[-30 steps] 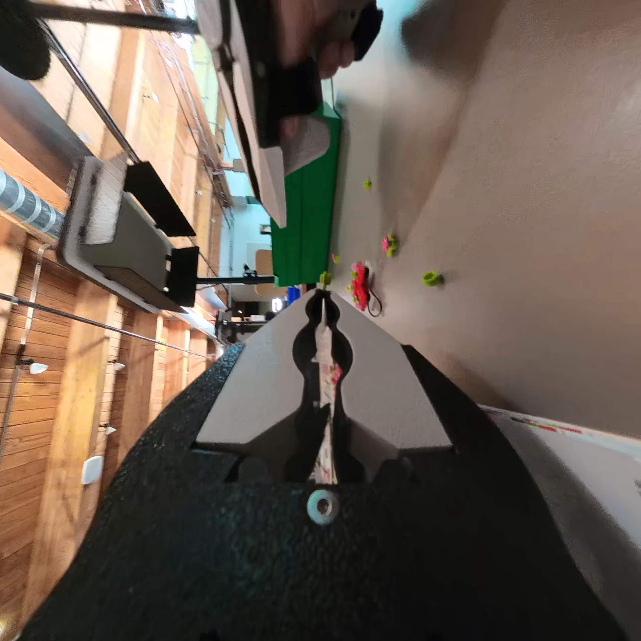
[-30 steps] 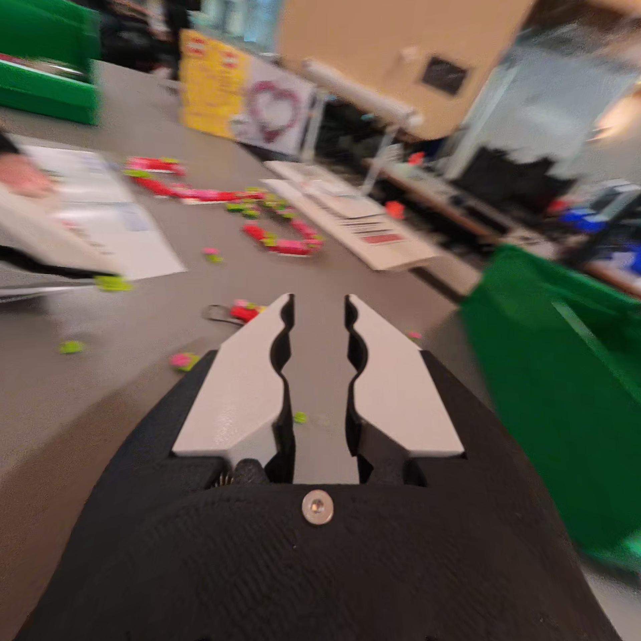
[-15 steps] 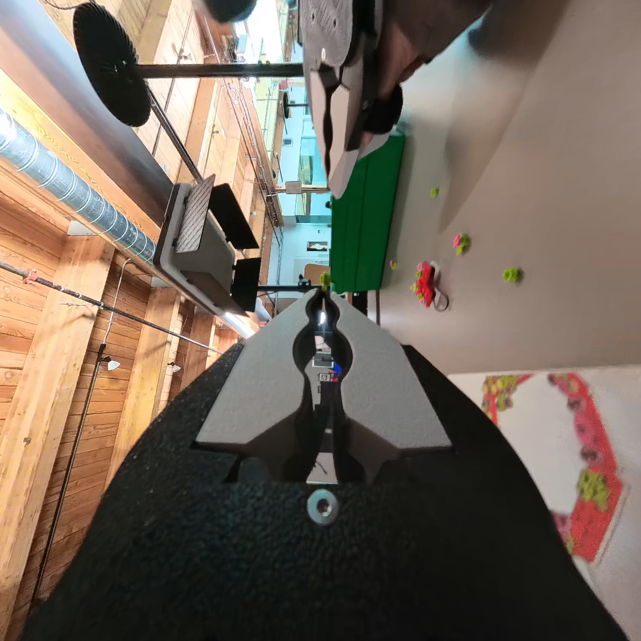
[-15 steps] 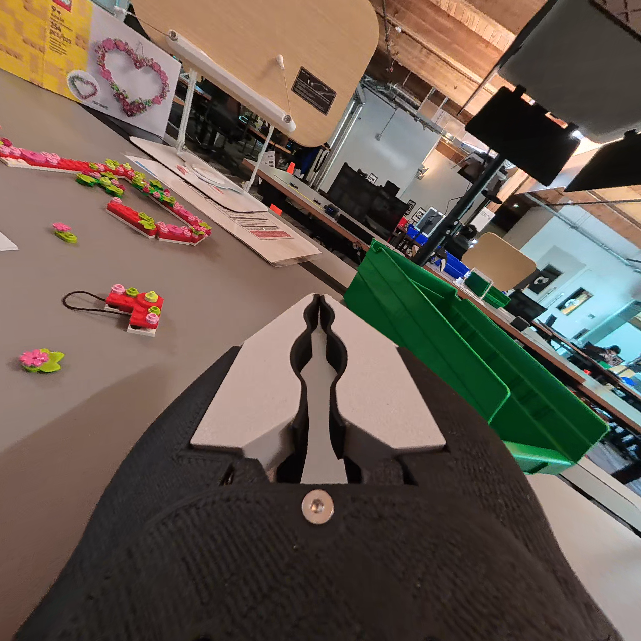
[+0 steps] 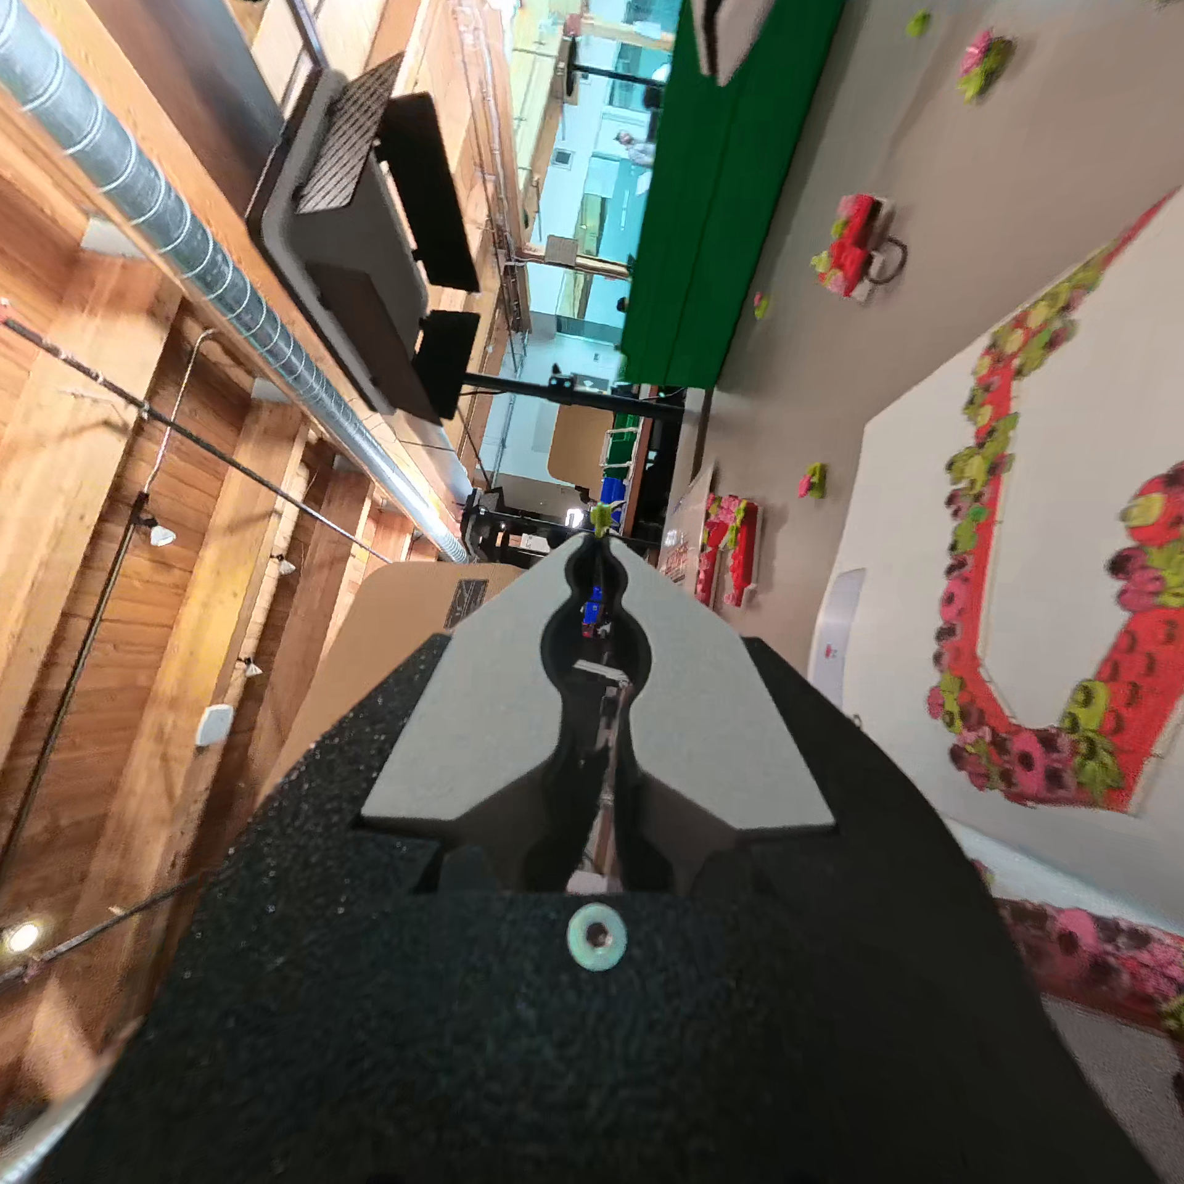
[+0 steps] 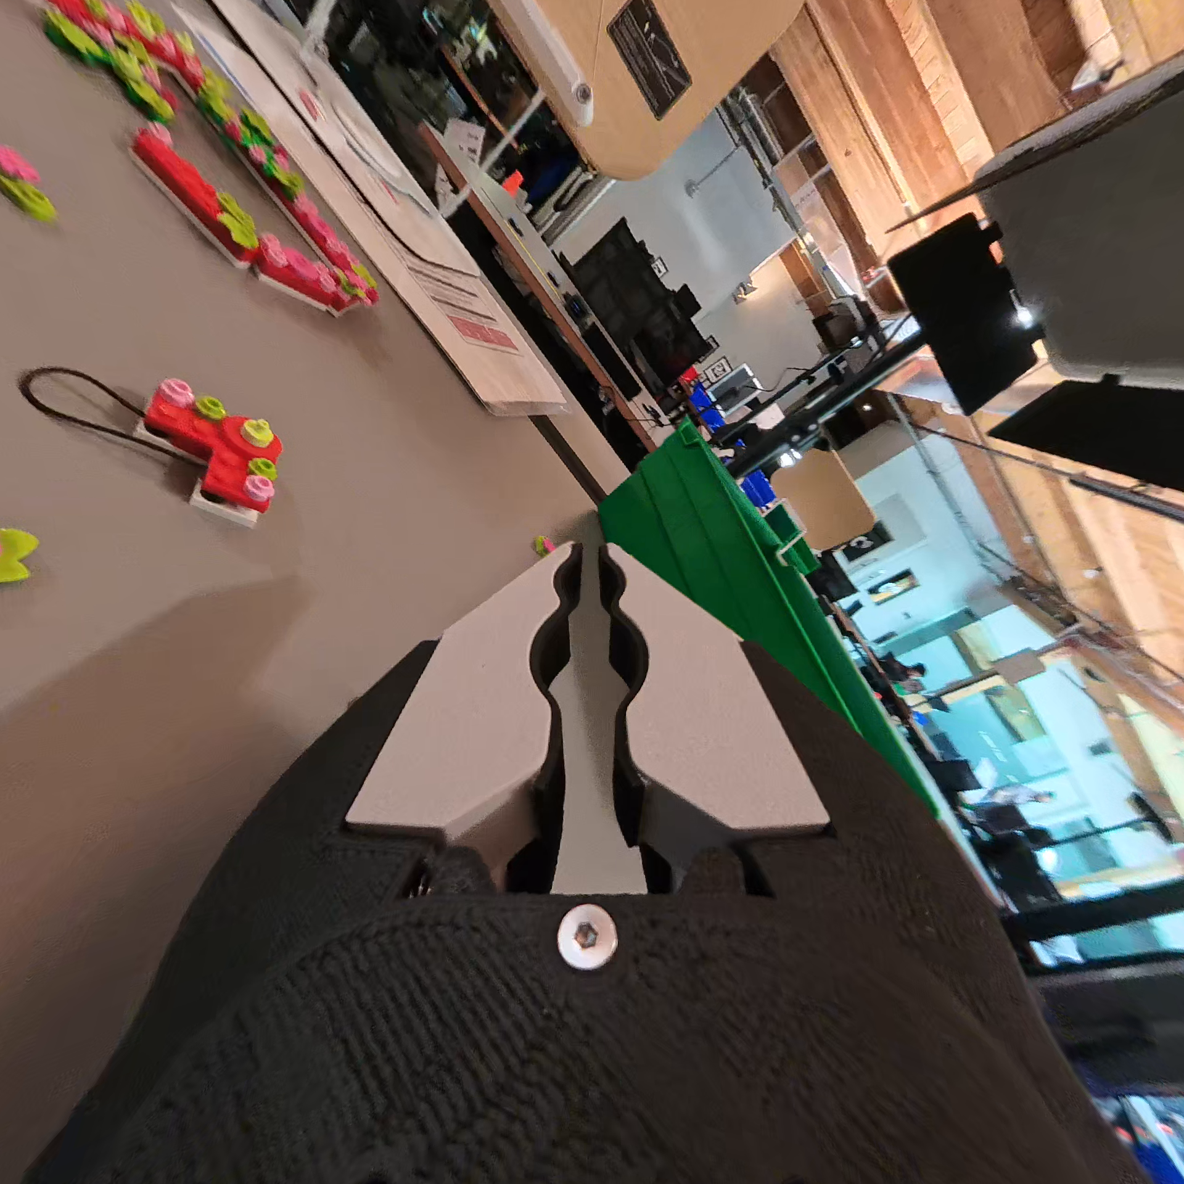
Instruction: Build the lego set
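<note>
bench [image 6: 160, 641]: grey top, lego spread over it, both grippers raised off it
green bin [image 6: 717, 576]: at the bench's far edge, right gripper aimed at its near corner
instruction sheet [image 5: 897, 576]: seen only in the left wrist view, printed heart facing up
heart sections [image 6: 211, 186]: red, pink and lime rows near the far edge, not yet joined
red piece with cord loop [image 6: 214, 448]: mid-bench, apart from the rows
left gripper [image 5: 601, 541]: fingers pinched together on a tiny lime leaf piece [image 5: 601, 516], rolled sideways
right gripper [image 6: 591, 551]: fingers nearly together, thin gap, nothing in it
step, my guess: carry leaf to a section. level the wrist, come straight down on a stud, brace the section with the right
view diff: leaf and sheet left only; cord loop sharper on the right
</note>
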Available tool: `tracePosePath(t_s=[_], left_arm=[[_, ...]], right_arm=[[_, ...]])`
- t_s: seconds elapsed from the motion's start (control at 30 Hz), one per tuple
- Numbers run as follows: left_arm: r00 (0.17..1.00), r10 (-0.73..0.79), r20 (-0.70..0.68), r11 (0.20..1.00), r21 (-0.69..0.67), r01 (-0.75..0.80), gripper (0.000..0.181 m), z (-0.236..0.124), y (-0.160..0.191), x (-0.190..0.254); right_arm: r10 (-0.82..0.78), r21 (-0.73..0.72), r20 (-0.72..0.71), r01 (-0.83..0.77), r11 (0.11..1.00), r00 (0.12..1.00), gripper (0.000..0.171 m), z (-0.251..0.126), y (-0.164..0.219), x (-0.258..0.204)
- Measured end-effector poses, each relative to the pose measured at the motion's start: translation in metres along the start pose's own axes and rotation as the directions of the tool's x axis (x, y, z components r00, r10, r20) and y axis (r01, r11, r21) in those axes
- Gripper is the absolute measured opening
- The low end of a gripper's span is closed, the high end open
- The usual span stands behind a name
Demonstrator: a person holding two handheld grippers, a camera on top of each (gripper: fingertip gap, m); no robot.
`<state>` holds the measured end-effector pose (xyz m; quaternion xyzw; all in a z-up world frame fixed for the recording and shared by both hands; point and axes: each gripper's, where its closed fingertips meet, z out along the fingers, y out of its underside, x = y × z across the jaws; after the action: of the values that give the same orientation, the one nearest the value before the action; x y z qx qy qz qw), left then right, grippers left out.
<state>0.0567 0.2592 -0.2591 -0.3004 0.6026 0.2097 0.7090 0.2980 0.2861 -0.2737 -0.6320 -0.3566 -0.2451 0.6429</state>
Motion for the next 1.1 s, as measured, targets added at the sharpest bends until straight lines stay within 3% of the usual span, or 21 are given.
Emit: tracePosePath(t_s=[0.23, 0.3, 0.43, 0.6, 0.67, 0.77, 0.87, 0.97, 1.1], left_arm=[[0.980, -0.198, 0.017, 0.979, 0.056, 0.197, 0.000, -0.004, 0.002, -0.010], [0.974, -0.227, 0.020, 0.972, 0.070, 0.225, 0.000, -0.005, 0.001, -0.012], [0.949, -0.315, 0.008, 0.947, 0.074, 0.314, 0.000, -0.002, 0.004, -0.012], [0.923, -0.381, -0.053, 0.919, 0.085, 0.384, 0.000, 0.004, 0.004, -0.004], [0.919, -0.386, -0.079, 0.918, 0.064, 0.391, 0.000, 0.007, 0.006, 0.001], [0.919, -0.381, -0.105, 0.919, 0.069, 0.389, 0.000, 0.008, 0.003, 0.005], [0.920, -0.372, -0.121, 0.920, 0.081, 0.383, 0.000, 0.008, 0.000, 0.008], [0.922, -0.366, -0.123, 0.921, 0.091, 0.378, 0.000, 0.009, -0.001, 0.008], [0.926, -0.355, -0.124, 0.923, 0.109, 0.369, 0.000, 0.008, -0.006, 0.007]], right_arm=[[0.057, -0.046, -0.113, -0.063, 0.997, 0.992, 0.005, -0.001, 0.003, 0.018], [0.099, -0.015, -0.128, -0.102, 0.995, 0.987, 0.007, -0.002, -0.013, 0.023], [0.098, 0.194, 0.059, -0.108, 0.975, 0.993, 0.009, 0.009, -0.122, 0.007], [-0.223, 0.461, 0.330, 0.050, 0.886, 0.917, 0.010, 0.032, -0.293, -0.043], [-0.354, 0.559, 0.447, 0.053, 0.827, 0.822, 0.009, 0.033, -0.352, -0.078], [-0.532, 0.628, 0.621, 0.041, 0.777, 0.576, 0.011, 0.032, -0.412, -0.146], [-0.686, 0.720, 0.635, 0.050, 0.692, 0.354, 0.013, 0.034, -0.450, -0.212], [-0.791, 0.792, 0.585, 0.081, 0.605, 0.179, 0.014, 0.043, -0.463, -0.271], [-0.807, 0.814, 0.581, 0.092, 0.574, -0.102, 0.012, 0.046, -0.451, -0.330]])
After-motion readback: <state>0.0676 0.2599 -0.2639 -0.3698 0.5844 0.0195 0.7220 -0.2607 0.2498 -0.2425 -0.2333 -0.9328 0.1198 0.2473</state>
